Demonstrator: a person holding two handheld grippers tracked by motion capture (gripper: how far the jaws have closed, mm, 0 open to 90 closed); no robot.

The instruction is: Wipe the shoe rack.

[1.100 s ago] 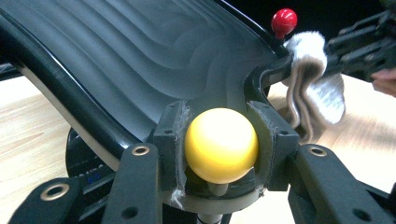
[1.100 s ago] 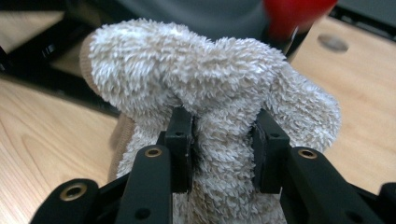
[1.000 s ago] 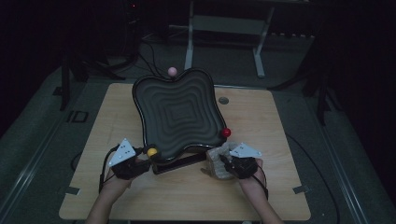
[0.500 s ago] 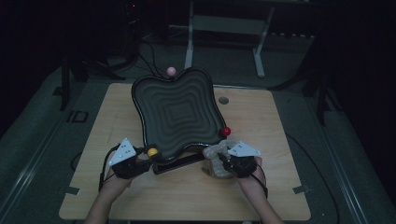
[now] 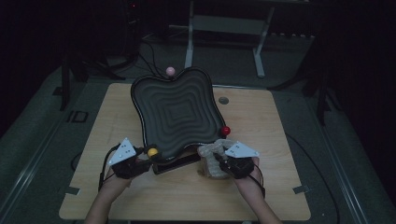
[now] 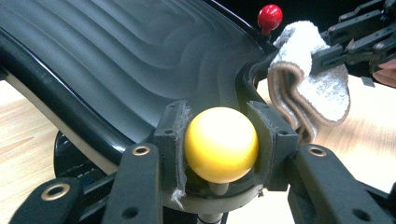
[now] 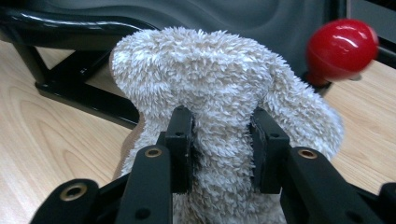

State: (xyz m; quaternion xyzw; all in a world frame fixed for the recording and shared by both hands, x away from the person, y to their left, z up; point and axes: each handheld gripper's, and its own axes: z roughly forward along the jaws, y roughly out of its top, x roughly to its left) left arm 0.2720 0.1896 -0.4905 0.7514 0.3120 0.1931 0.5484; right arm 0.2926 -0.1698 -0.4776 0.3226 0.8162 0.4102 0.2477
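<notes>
From above, your left gripper (image 5: 140,161) sits at the near left corner of the dark wavy tray (image 5: 177,112), which stands tilted on its black stand (image 5: 175,163) on the wooden counter (image 5: 271,140). Your right gripper (image 5: 224,163) is at the tray's near right corner, with a pale cloth (image 5: 210,158) bunched in front of it.

The left gripper view gives you what the high view cannot: the fingers (image 6: 170,135) are closed partway and press on both sides of the yellow ball knob (image 6: 221,143) at the tray's rim, its short stem showing below. Farther off in that view, the red ball knob (image 6: 270,16) stands at the far corner, and the white cloth hangs folded from your other gripper, just beside the tray's edge.

The right gripper view shows the grip on the cloth up close: the fingers (image 7: 180,144) pinch a thick fold of the fluffy white cloth (image 7: 219,93), drawn in close with the pile bulging over them. The red knob (image 7: 342,44) sits just to the upper right, slightly blurred, and the tray's black rim and stand run behind the cloth.
</notes>
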